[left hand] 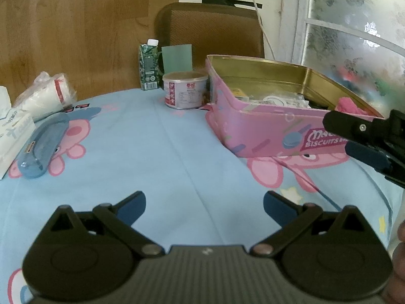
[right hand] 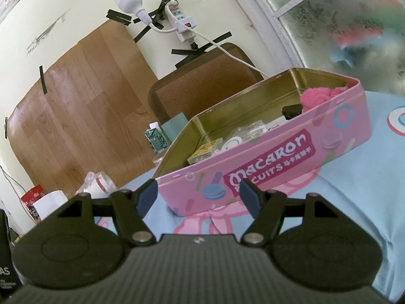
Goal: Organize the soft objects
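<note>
An open pink biscuit tin [left hand: 265, 129] stands on the blue cartoon tablecloth [left hand: 157, 152]; it also shows in the right wrist view [right hand: 278, 159]. A fluffy pink soft object [right hand: 319, 96] lies in its far right corner, seen too in the left wrist view [left hand: 350, 106], beside small packets and a black item [right hand: 292, 111]. My left gripper [left hand: 204, 204] is open and empty, low over the cloth in front of the tin. My right gripper [right hand: 198, 197] is open and empty just before the tin's front wall; it shows at the right in the left wrist view [left hand: 351, 136].
A blue glasses case [left hand: 41, 147], a white tissue box [left hand: 12, 136] and bagged paper cups [left hand: 48, 93] lie at the left. A small can [left hand: 184, 90] and a green carton [left hand: 149, 65] stand behind. A brown chair back [left hand: 210, 30] and a window [left hand: 354, 25] lie beyond.
</note>
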